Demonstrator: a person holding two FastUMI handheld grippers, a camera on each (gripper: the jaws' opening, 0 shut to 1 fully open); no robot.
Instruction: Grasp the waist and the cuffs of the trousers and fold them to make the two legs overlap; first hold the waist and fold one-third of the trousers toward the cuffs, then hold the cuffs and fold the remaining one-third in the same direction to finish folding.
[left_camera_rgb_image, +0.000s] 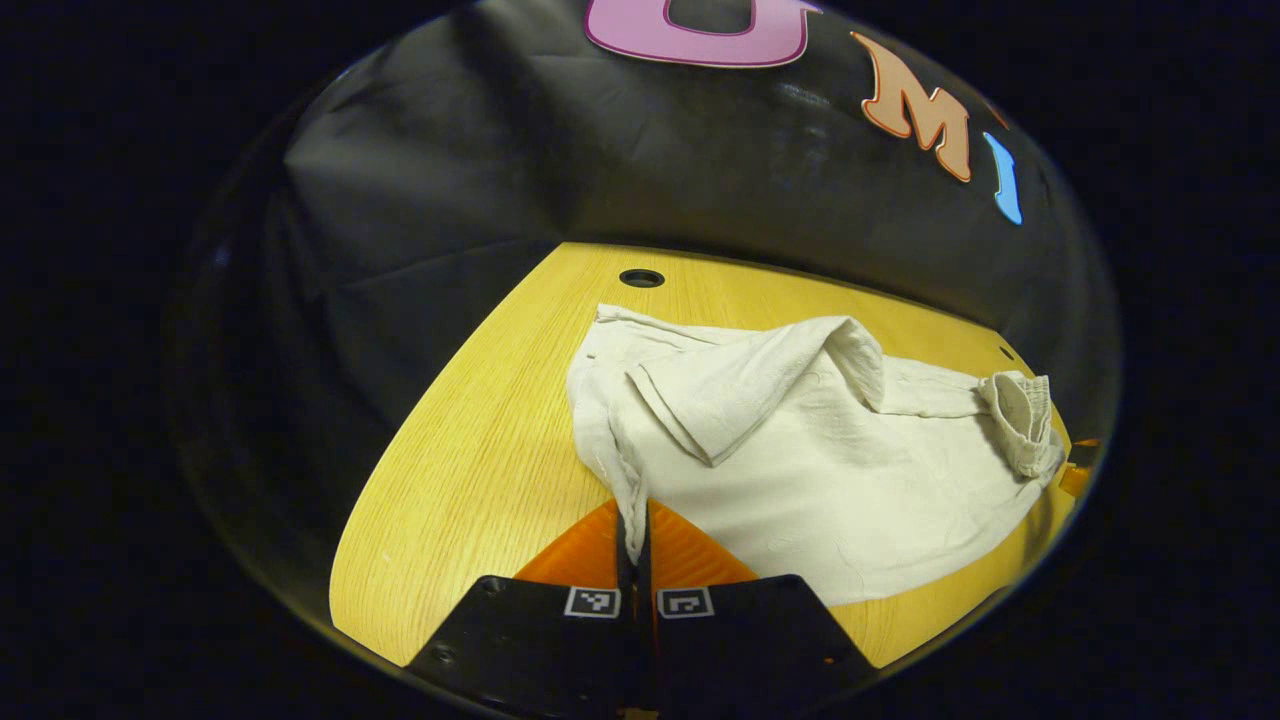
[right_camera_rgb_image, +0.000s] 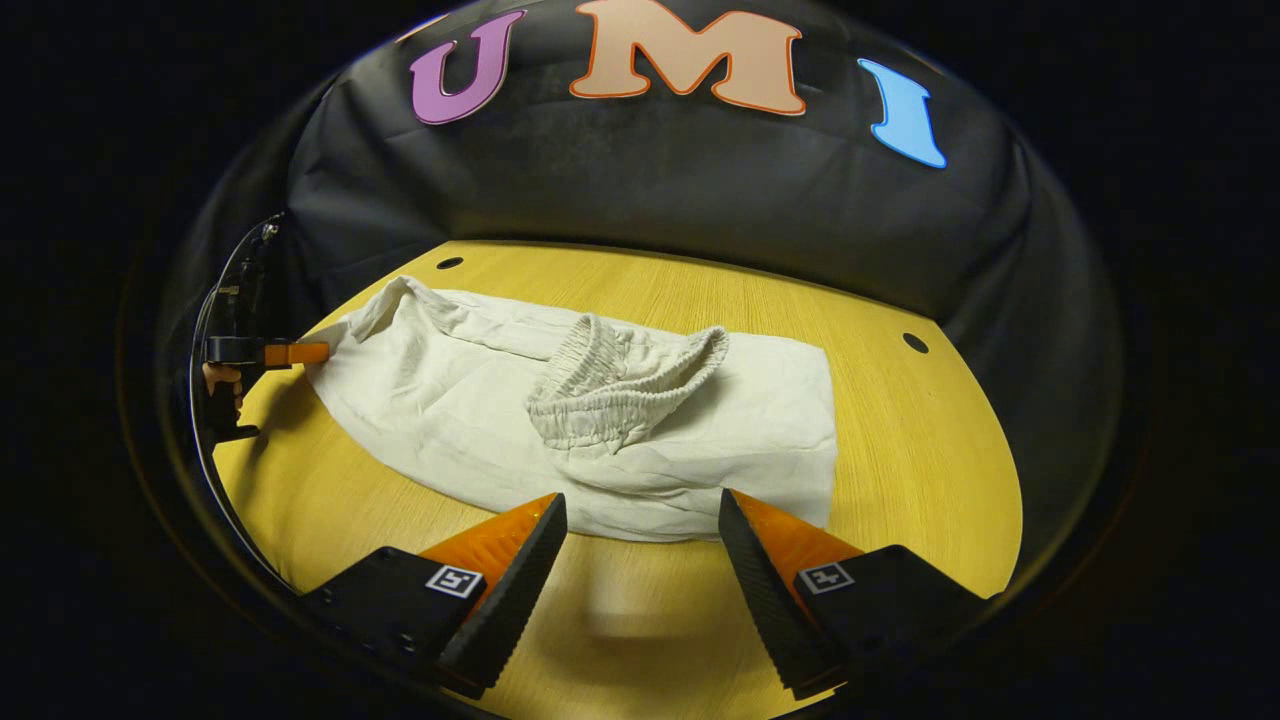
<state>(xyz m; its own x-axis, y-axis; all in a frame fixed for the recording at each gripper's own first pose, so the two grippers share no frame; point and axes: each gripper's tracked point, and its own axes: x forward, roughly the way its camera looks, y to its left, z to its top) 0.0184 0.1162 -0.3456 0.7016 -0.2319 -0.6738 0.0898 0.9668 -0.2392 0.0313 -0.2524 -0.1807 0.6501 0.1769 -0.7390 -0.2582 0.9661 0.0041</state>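
— Closest to the lens in the left gripper view, what is the left gripper (left_camera_rgb_image: 637, 545) doing?

— Its two fingers are pressed together on a corner of the white trousers (left_camera_rgb_image: 800, 450), a pinch of cloth drawn up from the wooden tabletop (left_camera_rgb_image: 470, 470) between them. From that pinch the fabric runs away across the tabletop, with one flap turned back over the rest.

— And the elastic waist?

— In the left gripper view the gathered waistband (left_camera_rgb_image: 1022, 420) sits at the far right end of the garment, near the tabletop's right edge. In the right gripper view the same waistband (right_camera_rgb_image: 620, 385) stands bunched in an open loop on top of the flat cloth, roughly mid-garment, just beyond the right gripper's tips.

— How does the right gripper (right_camera_rgb_image: 642, 520) stand?

— Spread wide, its fingers apart and holding nothing, hovering over bare wood at the near edge, with the trousers' (right_camera_rgb_image: 700, 440) near hem just past the fingertips.

— Where do the trousers lie overall?

— Stretched across the middle of the tabletop (right_camera_rgb_image: 900, 450), wrinkled. At the far left of the right gripper view the left gripper (right_camera_rgb_image: 295, 353) meets the cloth's left corner, a hand (right_camera_rgb_image: 222, 385) behind it.

— Anything else?

— Small dark holes (right_camera_rgb_image: 915, 342) near the tabletop's back edge.
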